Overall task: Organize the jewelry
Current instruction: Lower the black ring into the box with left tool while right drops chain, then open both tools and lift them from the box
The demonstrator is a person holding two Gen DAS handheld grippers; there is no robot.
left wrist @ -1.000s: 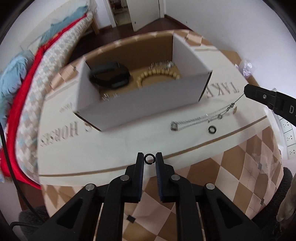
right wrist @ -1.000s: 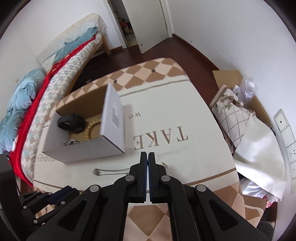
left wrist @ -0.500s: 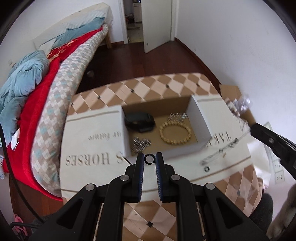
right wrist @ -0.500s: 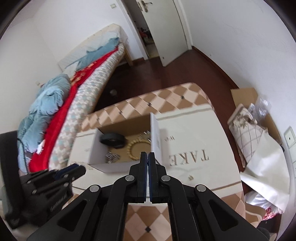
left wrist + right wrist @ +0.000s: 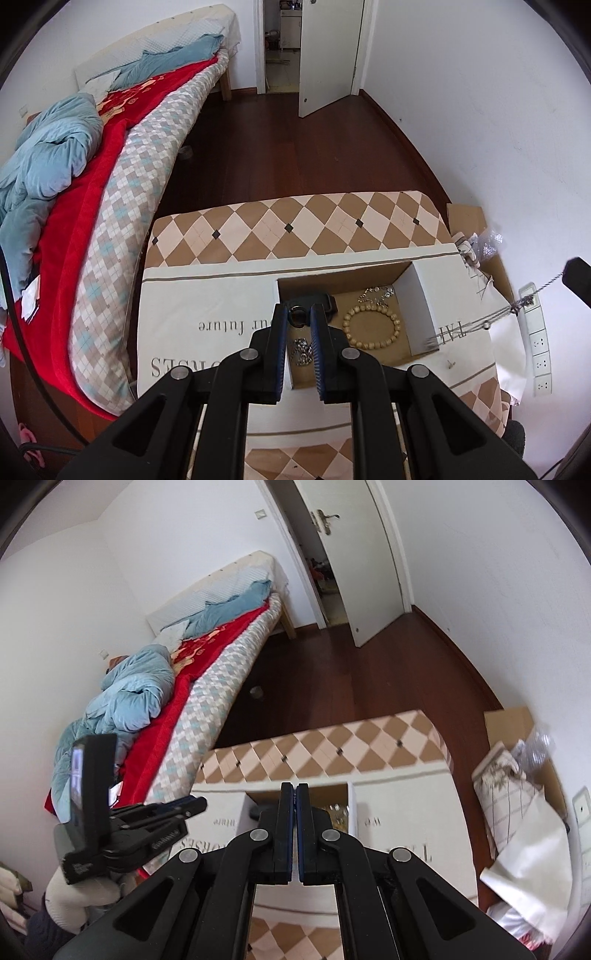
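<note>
My left gripper (image 5: 297,316) is shut on a small black ring (image 5: 297,316) and holds it high above the open cardboard box (image 5: 419,308). In the box lie a wooden bead bracelet (image 5: 371,329), a black band (image 5: 328,300) and silver chains (image 5: 376,294). My right gripper (image 5: 295,798) is shut on a thin silver necklace (image 5: 495,317), which hangs from its tip (image 5: 578,276) down toward the box's right wall in the left wrist view. The left gripper also shows in the right wrist view (image 5: 192,805).
The box stands on a table with a cream and brown checked cloth (image 5: 295,229). A bed with red and blue covers (image 5: 74,177) runs along the left. Bags and cardboard (image 5: 517,775) lie by the right wall. A door (image 5: 325,55) stands open at the back.
Both grippers have risen well above the table. The left one carried the ring over the box. The right one lifted the necklace off the cloth, so it now hangs free.
</note>
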